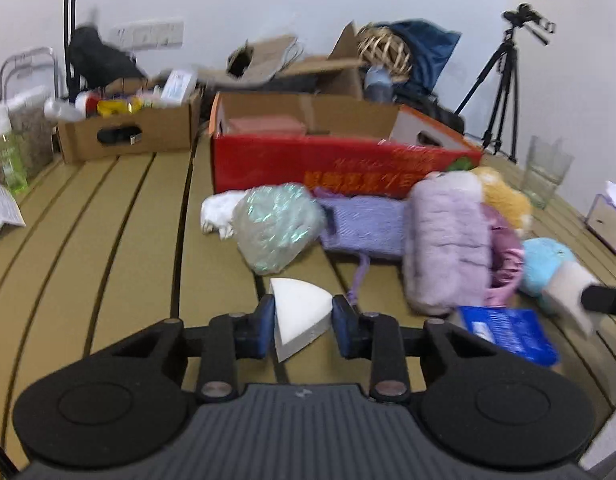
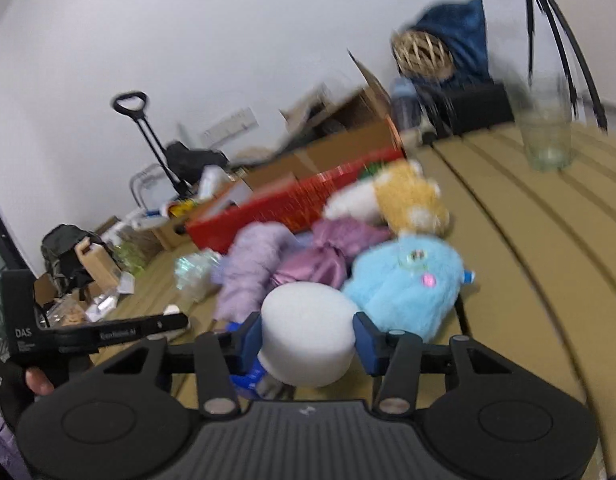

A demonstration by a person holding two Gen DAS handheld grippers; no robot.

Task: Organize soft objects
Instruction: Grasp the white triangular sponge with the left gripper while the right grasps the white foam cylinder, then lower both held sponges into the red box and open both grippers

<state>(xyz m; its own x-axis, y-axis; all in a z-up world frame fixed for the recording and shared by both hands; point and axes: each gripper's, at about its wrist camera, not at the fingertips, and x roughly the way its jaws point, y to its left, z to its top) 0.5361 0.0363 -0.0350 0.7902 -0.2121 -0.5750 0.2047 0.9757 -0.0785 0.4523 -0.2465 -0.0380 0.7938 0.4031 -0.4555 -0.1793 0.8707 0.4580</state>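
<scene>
Left tool [image 1: 304,322] closed on a white wedge-shaped foam piece [image 1: 300,320], blue pads pressed against its two sides, point of the wedge aimed back at the camera, the slatted desk [image 1: 108,240] beneath. Right tool [image 2: 308,338] clamped around a white round foam cylinder [image 2: 306,334], pads touching both flanks, a blue packet [image 2: 246,384] just under it. Beyond both tools, heaped near the red box [image 1: 327,168]: lilac fluffy roll [image 1: 443,244], purple knit [image 1: 359,222], shiny wrapped bundle [image 1: 276,226], blue plush [image 2: 403,284] just beside the cylinder, orange plush [image 2: 411,200] behind it.
</scene>
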